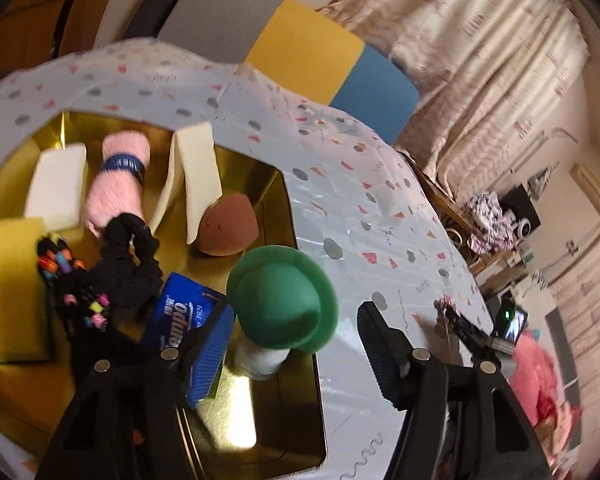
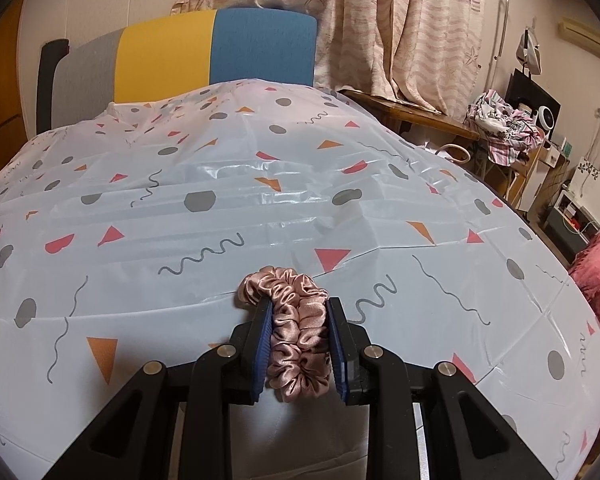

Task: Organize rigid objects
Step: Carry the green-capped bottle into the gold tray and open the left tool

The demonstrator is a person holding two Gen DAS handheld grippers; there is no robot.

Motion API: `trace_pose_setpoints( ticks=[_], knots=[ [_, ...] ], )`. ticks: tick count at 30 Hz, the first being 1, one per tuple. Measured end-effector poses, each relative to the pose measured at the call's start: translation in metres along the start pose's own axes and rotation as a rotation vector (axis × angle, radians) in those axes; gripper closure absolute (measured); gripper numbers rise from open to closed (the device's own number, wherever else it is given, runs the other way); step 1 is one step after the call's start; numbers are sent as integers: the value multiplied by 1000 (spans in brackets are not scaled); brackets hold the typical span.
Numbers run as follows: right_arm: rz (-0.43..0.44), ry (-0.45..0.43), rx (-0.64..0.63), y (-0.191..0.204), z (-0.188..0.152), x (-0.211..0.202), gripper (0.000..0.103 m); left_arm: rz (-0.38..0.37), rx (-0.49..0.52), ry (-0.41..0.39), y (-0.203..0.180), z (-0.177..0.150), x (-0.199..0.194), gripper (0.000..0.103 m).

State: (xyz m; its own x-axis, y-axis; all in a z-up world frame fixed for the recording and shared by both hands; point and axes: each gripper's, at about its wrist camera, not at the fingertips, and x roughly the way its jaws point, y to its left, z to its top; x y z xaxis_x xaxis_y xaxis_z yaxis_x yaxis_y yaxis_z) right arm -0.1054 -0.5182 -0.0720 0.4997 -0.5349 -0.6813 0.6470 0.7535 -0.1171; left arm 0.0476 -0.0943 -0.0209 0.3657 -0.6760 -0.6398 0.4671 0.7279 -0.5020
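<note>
Left tool (image 1: 290,354): released, jaws standing wide apart, nothing pressed between the pads. Directly ahead of it, in the gap between the jaws, a green round-capped object (image 1: 284,300) sits on a pale cylinder (image 1: 262,358) inside the gold tray (image 1: 284,412). The left pad lies against or just over a blue tissue packet (image 1: 184,320); contact cannot be confirmed. Beyond the packet, further left in the tray: a black scrunchie (image 1: 128,256), a beaded black item (image 1: 68,276), a yellow sponge (image 1: 8,288). Farther ahead: a pink furry roll (image 1: 118,184), white foam pieces (image 1: 58,184), a brown egg-shaped sponge (image 1: 226,226).

Right tool (image 2: 298,340): clenched on a pink satin scrunchie (image 2: 296,332), which bulges out fore and aft of the pads, above the patterned cover (image 2: 180,160) of the counter. No tray appears in this view.

Assessment: the left tool appears to have finished placing the green-capped object. To complete well, withdraw straight back along the jaw line, keeping the jaws wide so neither pad clips the cap or drags the tissue packet. The tall object on its narrow base looks prone to tipping. The right tool should keep its clench until it is over the tray.
</note>
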Motion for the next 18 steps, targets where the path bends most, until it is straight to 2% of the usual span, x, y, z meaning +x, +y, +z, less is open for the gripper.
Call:
trace_pose_setpoints(
  ticks=[7,10,14,18],
  knots=[
    [14,-17,-42,8,0,-6,76,33,144,-24,-9,-17,-26,38],
    [24,11,-55,12,3,-8,76,36,152,-27,-3,-22,-36,38],
    [148,3,29,20,8,-37,76,31,139,-57,8,-27,-50,38],
    [303,-36,-8,59,12,-79,76,25,124,-86,17,-30,-59,38]
  ],
)
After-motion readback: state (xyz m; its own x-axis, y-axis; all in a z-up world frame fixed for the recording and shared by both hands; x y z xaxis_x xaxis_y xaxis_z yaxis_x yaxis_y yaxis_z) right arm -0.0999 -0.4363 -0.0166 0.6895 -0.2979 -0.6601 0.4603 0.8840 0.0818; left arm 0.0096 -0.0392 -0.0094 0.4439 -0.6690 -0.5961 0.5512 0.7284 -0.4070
